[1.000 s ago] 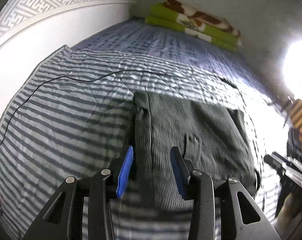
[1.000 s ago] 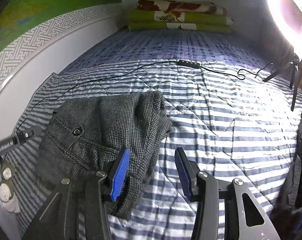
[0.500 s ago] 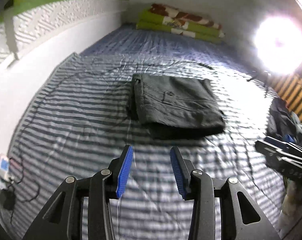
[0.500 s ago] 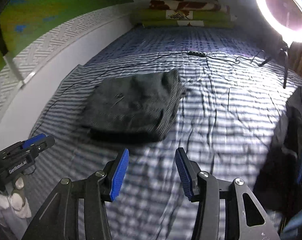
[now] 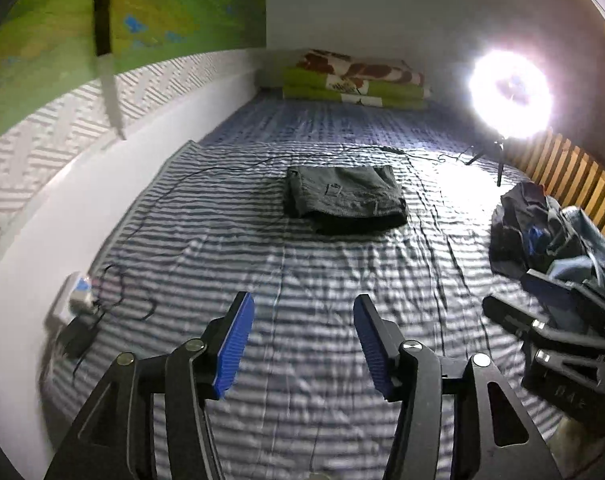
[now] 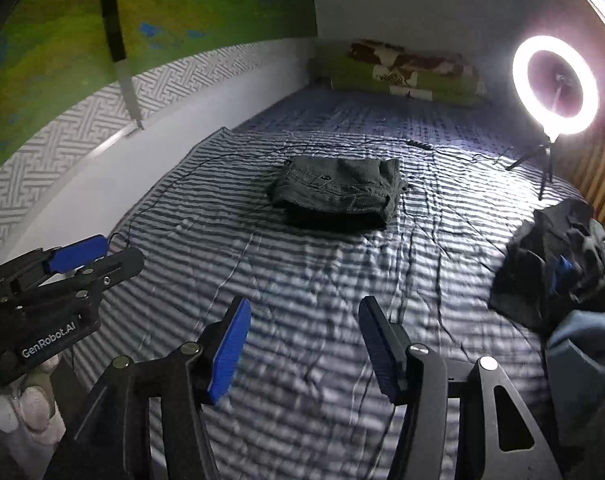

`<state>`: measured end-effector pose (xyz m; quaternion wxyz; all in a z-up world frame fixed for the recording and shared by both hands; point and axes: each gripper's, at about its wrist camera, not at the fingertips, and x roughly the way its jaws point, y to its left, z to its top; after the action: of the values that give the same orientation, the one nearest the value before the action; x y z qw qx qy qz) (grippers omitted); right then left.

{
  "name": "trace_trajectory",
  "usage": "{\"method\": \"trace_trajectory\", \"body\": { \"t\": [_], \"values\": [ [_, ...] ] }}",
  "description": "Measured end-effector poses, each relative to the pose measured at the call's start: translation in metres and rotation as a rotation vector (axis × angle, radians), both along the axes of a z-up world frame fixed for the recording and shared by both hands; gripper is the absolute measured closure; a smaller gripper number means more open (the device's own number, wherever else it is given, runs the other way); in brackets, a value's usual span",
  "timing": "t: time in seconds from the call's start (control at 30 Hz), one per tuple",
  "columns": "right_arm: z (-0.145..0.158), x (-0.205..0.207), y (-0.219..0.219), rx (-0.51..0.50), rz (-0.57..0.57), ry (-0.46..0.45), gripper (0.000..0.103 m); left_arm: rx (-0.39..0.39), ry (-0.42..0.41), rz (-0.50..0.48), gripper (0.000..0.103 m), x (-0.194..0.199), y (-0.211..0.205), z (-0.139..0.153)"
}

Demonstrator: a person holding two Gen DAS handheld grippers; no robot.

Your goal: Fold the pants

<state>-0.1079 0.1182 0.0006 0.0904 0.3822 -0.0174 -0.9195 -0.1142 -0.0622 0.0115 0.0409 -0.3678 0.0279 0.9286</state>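
Folded pants (image 5: 344,198) lie on the striped quilt (image 5: 302,280), well beyond the empty, spread left hand-held gripper (image 5: 302,344).

Striped bed (image 5: 302,280), folded pants (image 5: 344,196), clothes heap (image 5: 550,232), cable (image 5: 222,170)

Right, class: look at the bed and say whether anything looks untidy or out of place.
The dark grey folded pants lie neatly on the striped quilt. A rumpled heap of dark clothes sits unfolded at the bed's right edge, and a thin black cable trails loose across the quilt.

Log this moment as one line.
pants: folded, on bed | left tongs: open, empty | right tongs: open, empty | clothes pile: untouched
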Motion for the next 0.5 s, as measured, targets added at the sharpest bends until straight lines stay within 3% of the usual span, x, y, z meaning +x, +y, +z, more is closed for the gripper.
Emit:
{"method": "trace_trajectory", "body": {
  "t": [0.13,0.3,0.43,0.5],
  "values": [
    [0.001,0.039,-0.002,0.015,-0.054,0.035,0.039,0.001,-0.001,0.008,0.046,0.045,-0.002,-0.006],
    [-0.001,0.074,-0.014,0.038,-0.049,0.058,0.038,-0.024,0.024,-0.011,0.045,0.084,0.009,-0.010],
    [-0.007,0.093,-0.017,0.060,-0.057,0.094,0.036,0.016,0.046,0.016,0.034,0.100,0.006,-0.012],
    [-0.012,0.095,-0.016,0.044,-0.045,0.067,0.036,0.036,0.046,0.036,0.033,0.107,0.003,-0.016]
  ]
}}
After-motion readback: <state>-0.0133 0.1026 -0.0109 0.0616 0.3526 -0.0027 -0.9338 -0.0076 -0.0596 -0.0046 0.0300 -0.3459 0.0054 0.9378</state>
